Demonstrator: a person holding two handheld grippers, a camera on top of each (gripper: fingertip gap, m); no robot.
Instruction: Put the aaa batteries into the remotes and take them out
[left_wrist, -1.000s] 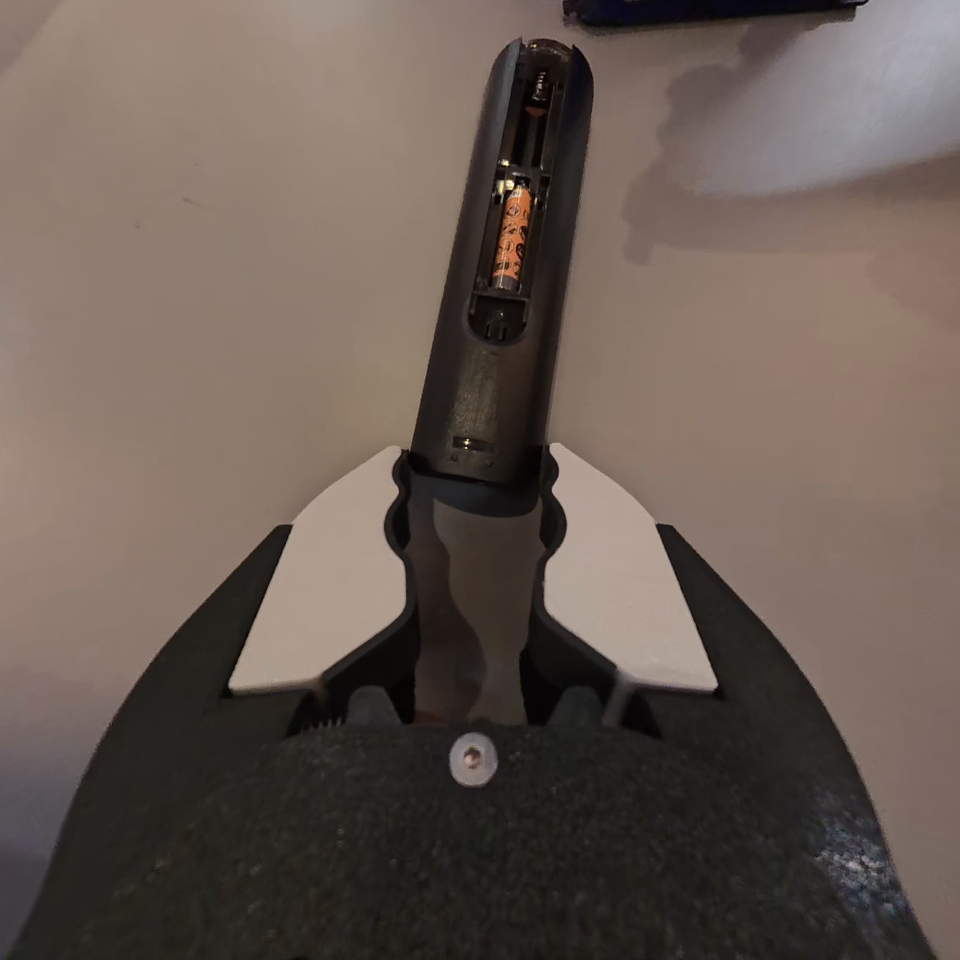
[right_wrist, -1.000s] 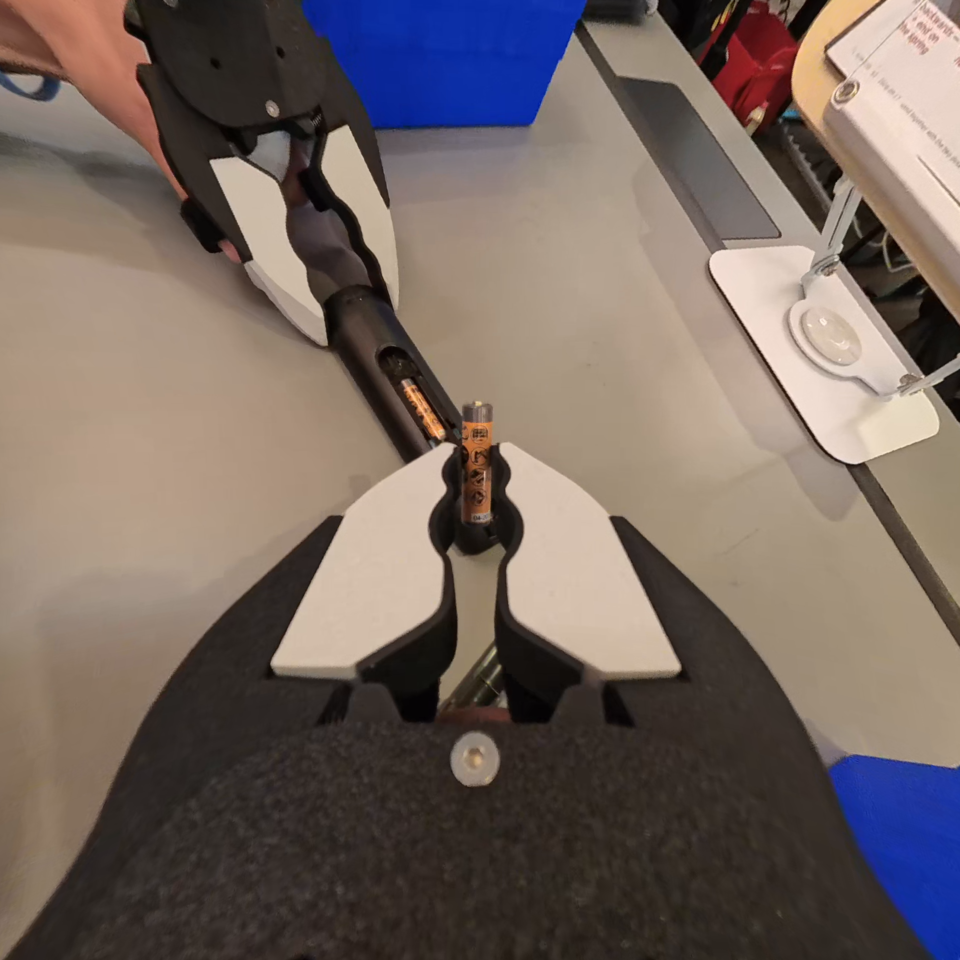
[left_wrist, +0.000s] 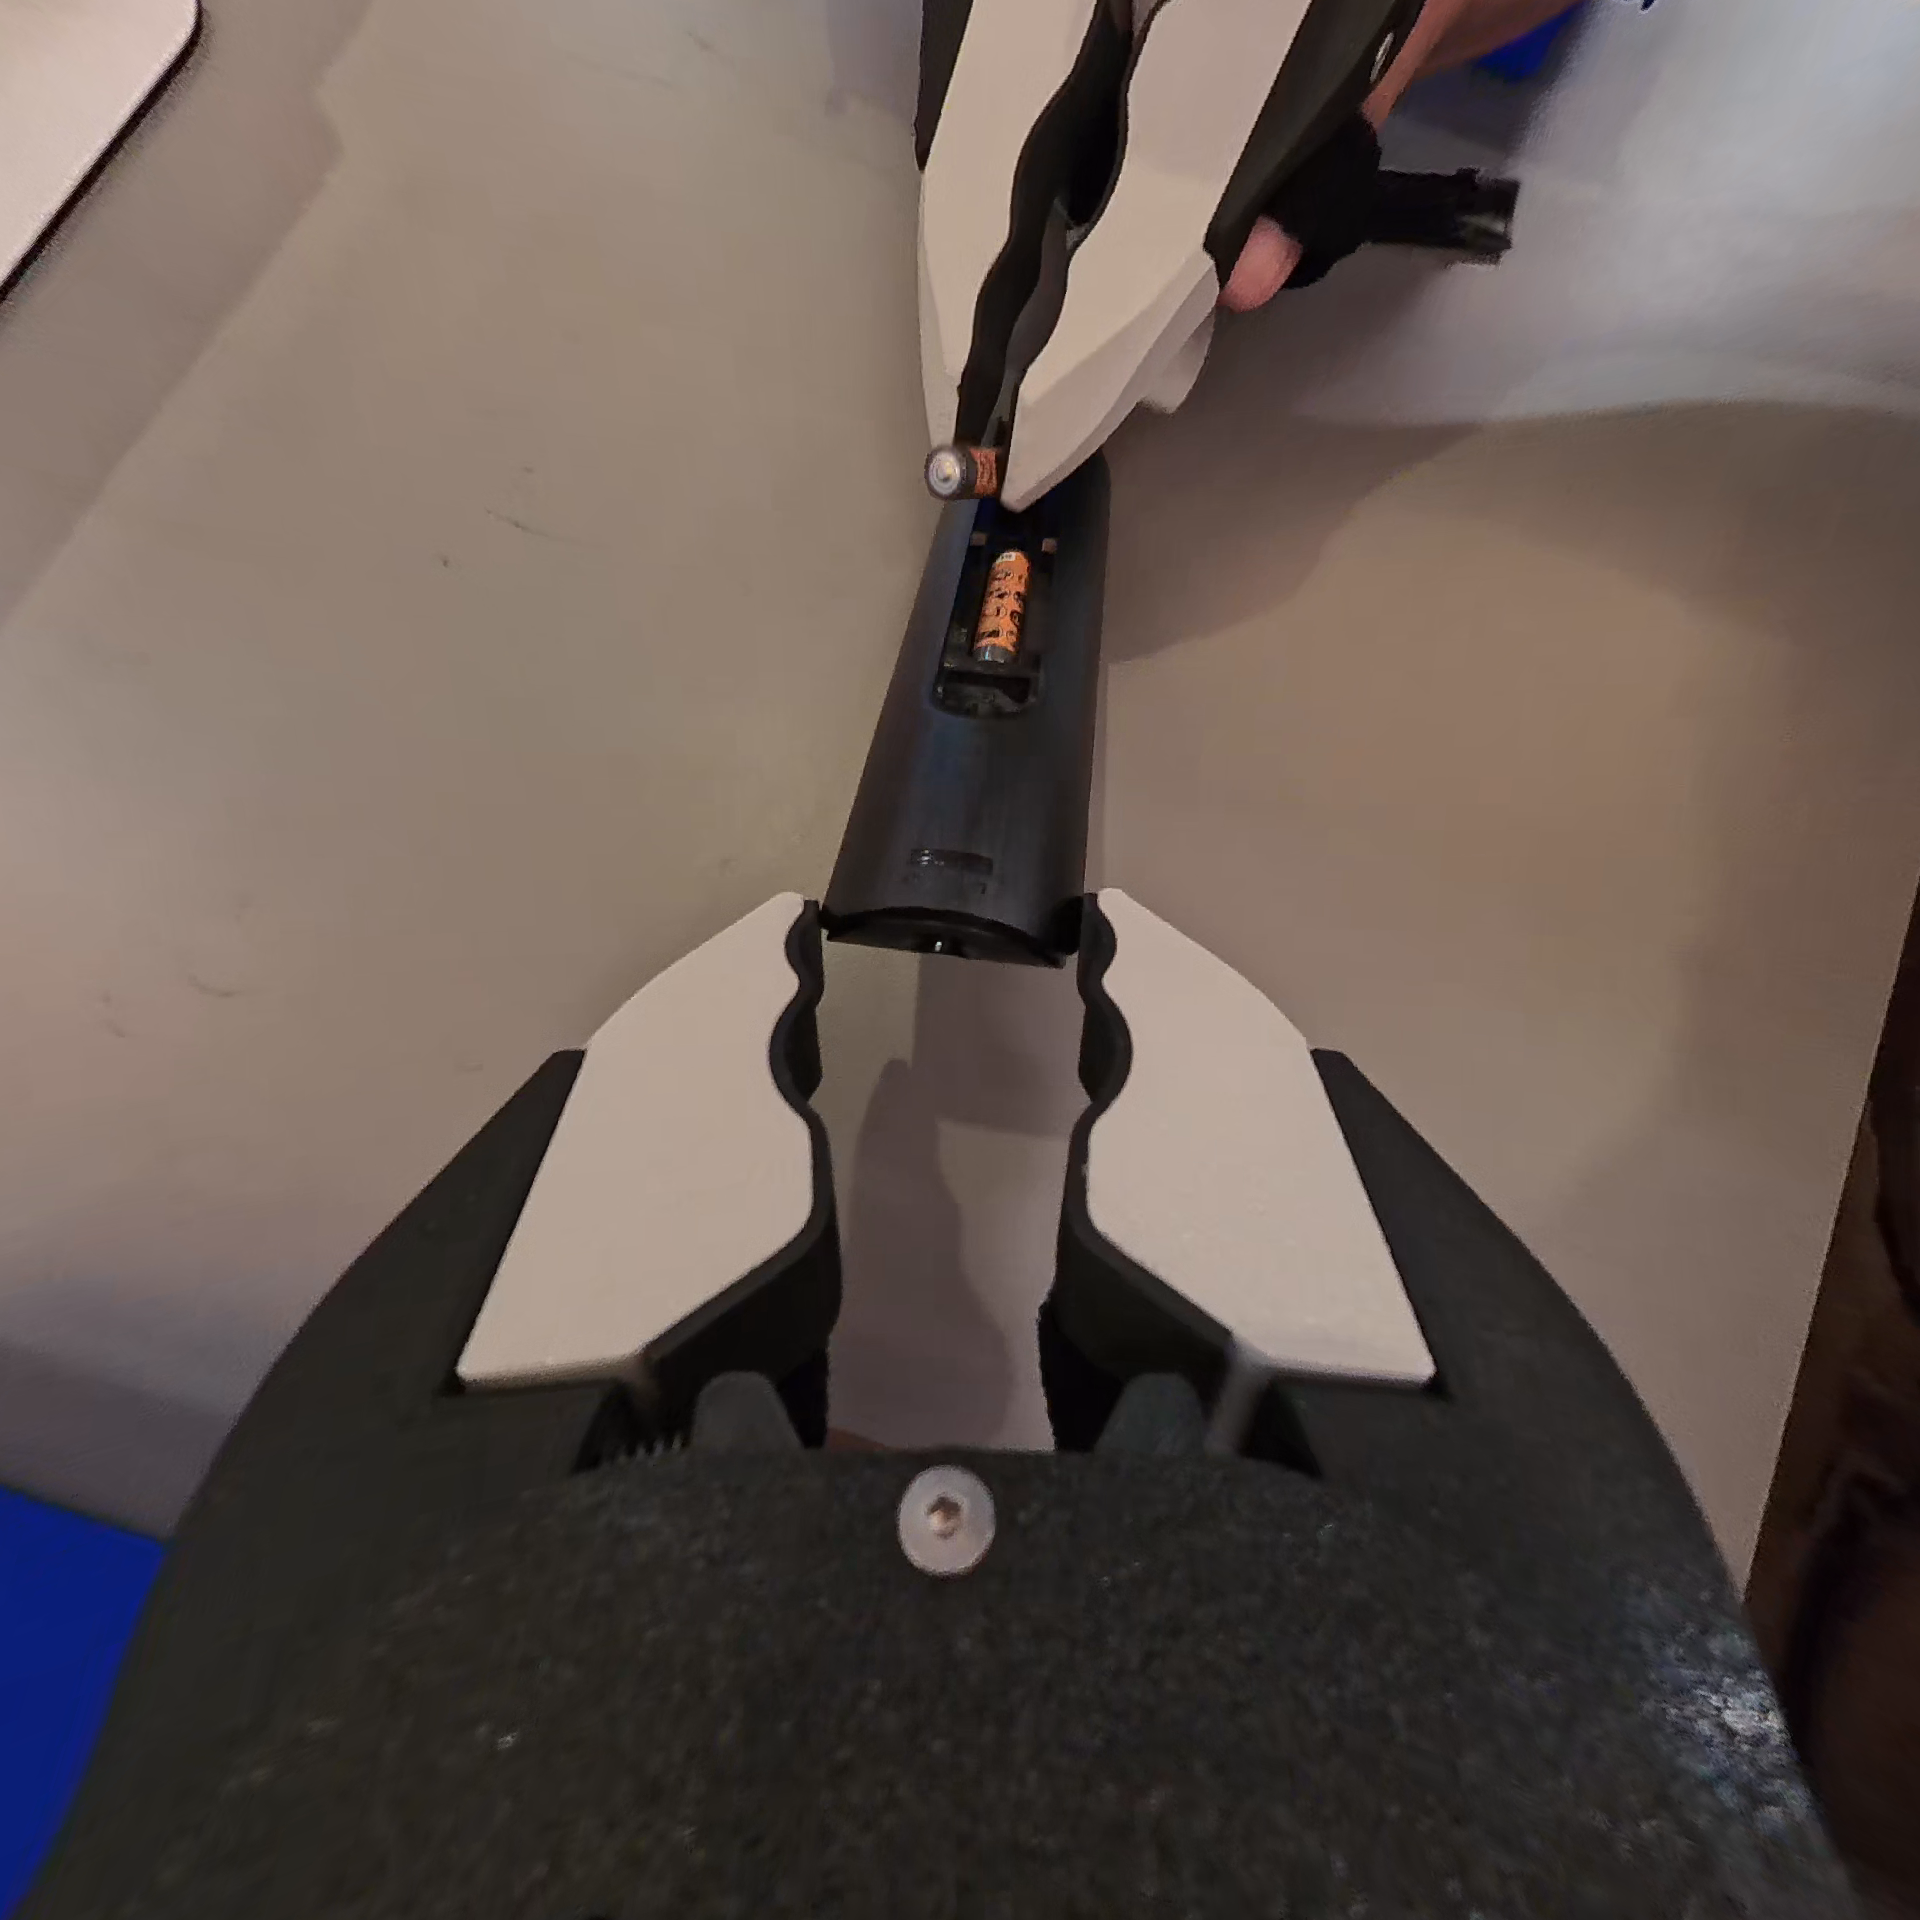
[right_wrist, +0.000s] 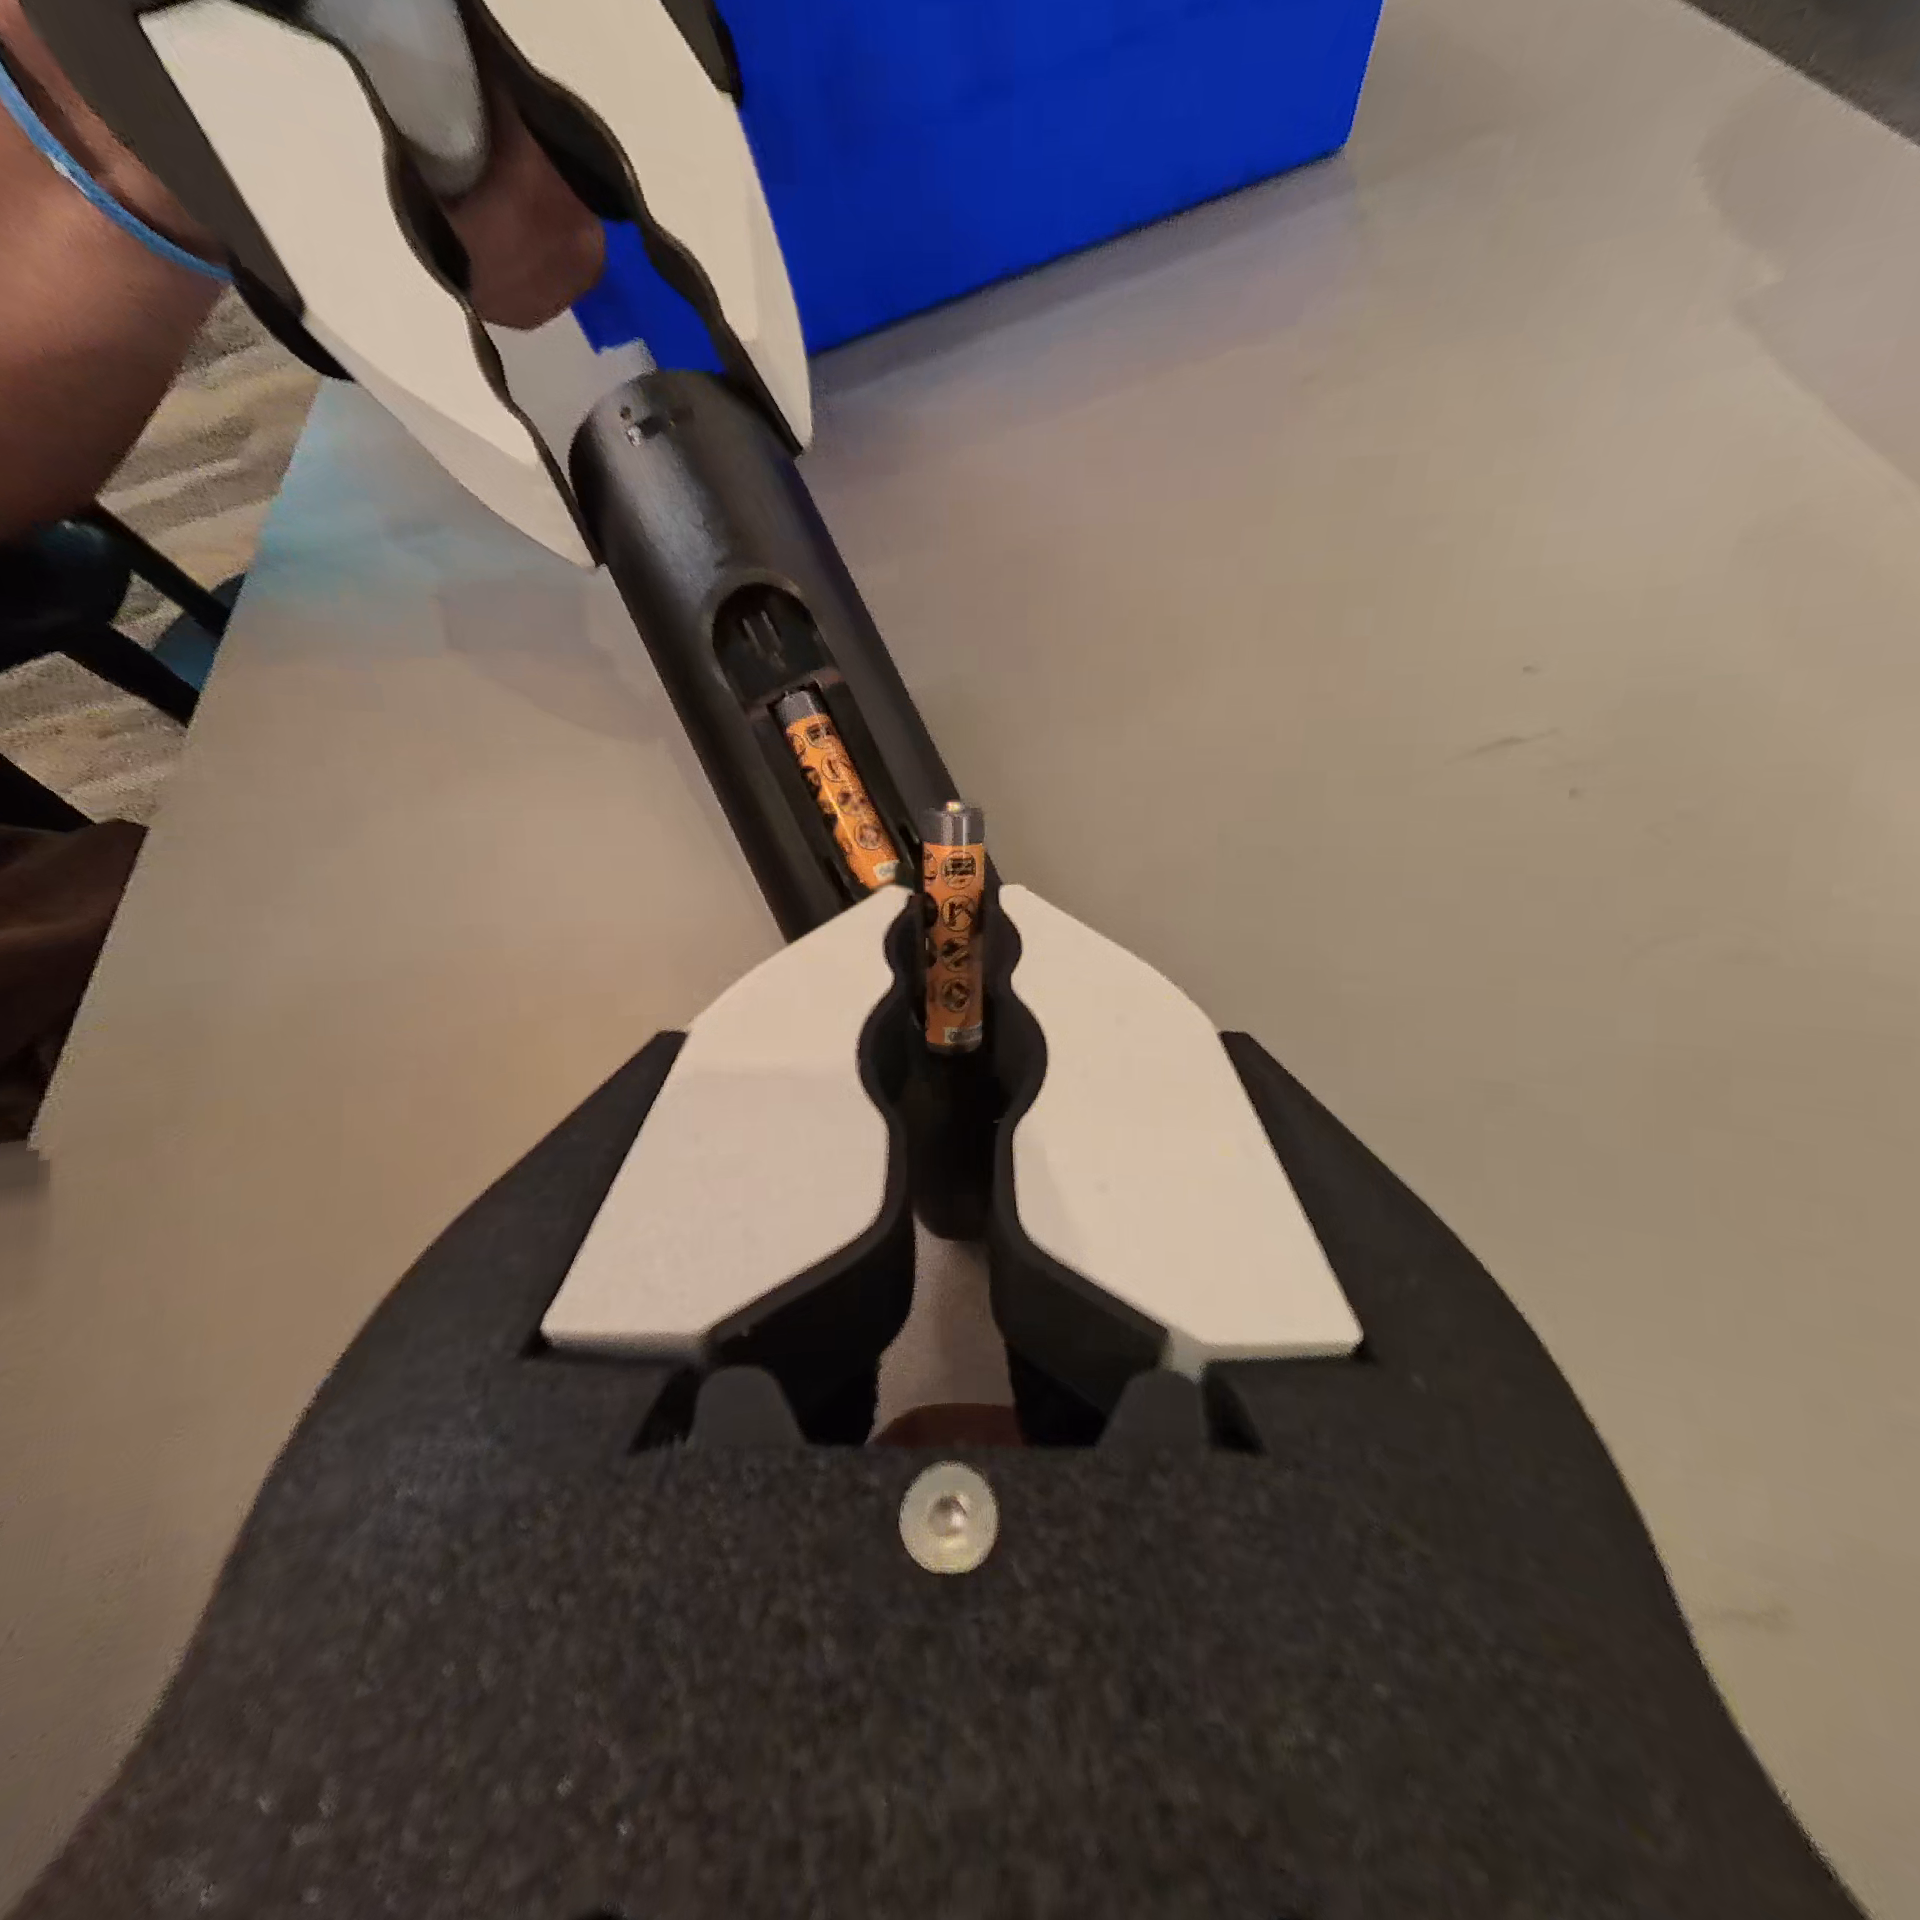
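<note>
A slim black remote (left_wrist: 961, 800) is seen on the pale grey table (left_wrist: 416, 727), with its back side turned up and its battery cover off. The long battery compartment (right_wrist: 805, 748) is open. Inside it, one orange AAA battery (left_wrist: 1000, 621) is laid along the channel, in the half nearer to the left gripper. The other half of the compartment is mostly hidden by the right gripper, so its content cannot be told.

The left gripper (left_wrist: 948, 930) is opened about as wide as the remote. The near end of the remote is held between its two white fingertips (left_wrist: 727, 997), which touch the two sides of the black body. From the right wrist view, the same gripper (right_wrist: 675, 499) is seen at the far end of the remote, and a hand is seen behind it.

The right gripper (right_wrist: 954, 914) is almost closed. A second orange AAA battery (right_wrist: 953, 935) is clamped between its tips, with the grey end sticking out forward past them. This battery is held just over the open compartment, at the far end of the remote as seen from the left wrist view, and it is not yet laid in the channel.

One remote, two batteries and two grippers are counted. A blue box (right_wrist: 1039, 156) is seen on the table behind the remote.
</note>
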